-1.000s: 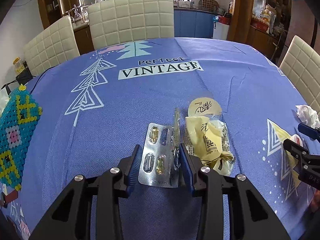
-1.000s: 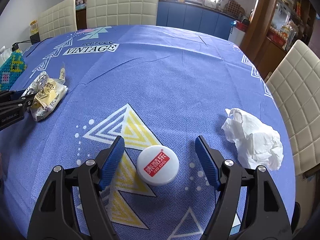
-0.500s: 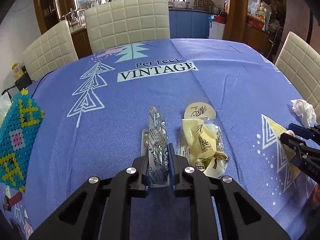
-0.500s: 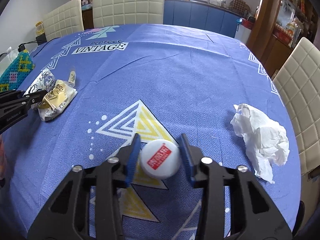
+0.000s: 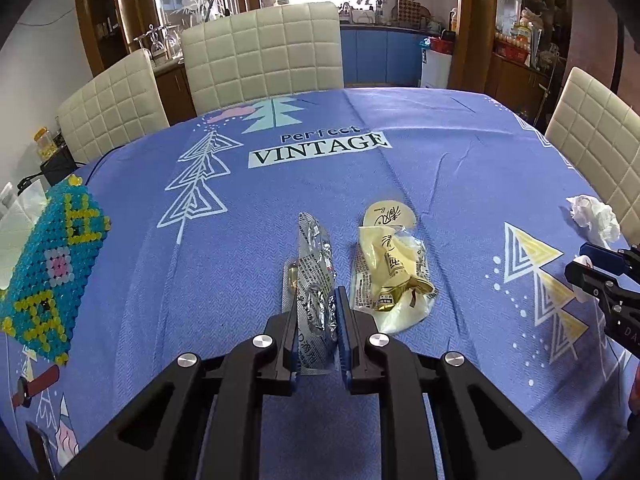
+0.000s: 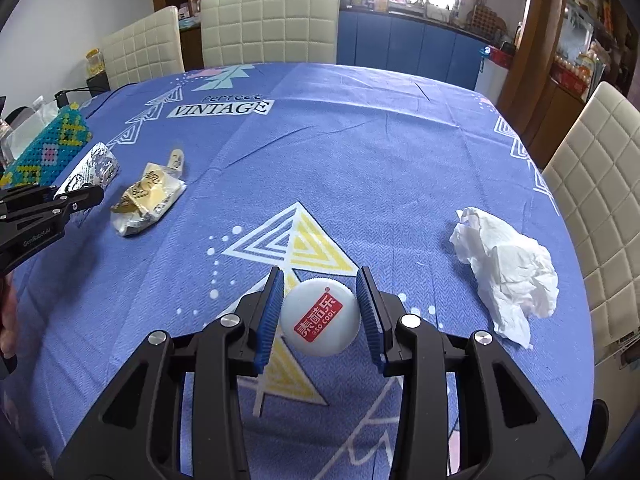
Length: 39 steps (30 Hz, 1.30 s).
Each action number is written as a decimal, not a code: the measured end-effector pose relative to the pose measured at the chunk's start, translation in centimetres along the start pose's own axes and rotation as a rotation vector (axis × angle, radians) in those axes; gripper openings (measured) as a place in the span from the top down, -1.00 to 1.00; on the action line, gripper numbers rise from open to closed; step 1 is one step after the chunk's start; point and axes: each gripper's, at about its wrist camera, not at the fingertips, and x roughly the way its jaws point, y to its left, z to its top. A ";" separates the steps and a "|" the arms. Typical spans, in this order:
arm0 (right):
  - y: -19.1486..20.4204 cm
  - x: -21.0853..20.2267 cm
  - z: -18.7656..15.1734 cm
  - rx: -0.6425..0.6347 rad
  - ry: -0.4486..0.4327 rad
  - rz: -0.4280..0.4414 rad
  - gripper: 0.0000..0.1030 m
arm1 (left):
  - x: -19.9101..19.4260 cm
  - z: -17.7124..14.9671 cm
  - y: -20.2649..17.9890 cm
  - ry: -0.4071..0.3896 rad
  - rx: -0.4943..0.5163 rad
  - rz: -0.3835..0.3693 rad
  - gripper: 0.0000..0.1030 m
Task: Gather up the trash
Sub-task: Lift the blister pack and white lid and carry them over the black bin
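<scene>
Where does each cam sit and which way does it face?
Left wrist: on the left tool, angled down the table; own fingers pinch a blister pack.
Right wrist: on the right tool, same heading; fingers clamp a white cap.
Shared: yellow wrapper, crumpled tissue, each other's tool.

"Perfect VINTAGE" is printed on the blue tablecloth [image 5: 400, 168] toward twelve o'clock, "SO COOL" beneath red-backed Chinese characters is carried on the white cap [image 6: 319, 319], and "GenRobot.AI" is marked on the left gripper [image 6: 86, 196] at nine o'clock.
</scene>
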 end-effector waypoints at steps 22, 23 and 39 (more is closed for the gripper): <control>-4.2 -8.0 -5.6 0.051 -0.053 -0.061 0.23 | -6.8 -2.1 -10.4 -0.072 0.150 -0.132 0.72; -4.6 -8.4 -5.9 0.058 -0.055 -0.068 0.23 | -7.1 -2.1 -11.4 -0.076 0.168 -0.144 0.72; -14.3 -16.1 -12.6 0.206 -0.105 -0.221 0.23 | -11.7 -3.1 -27.0 -0.113 0.384 -0.347 0.72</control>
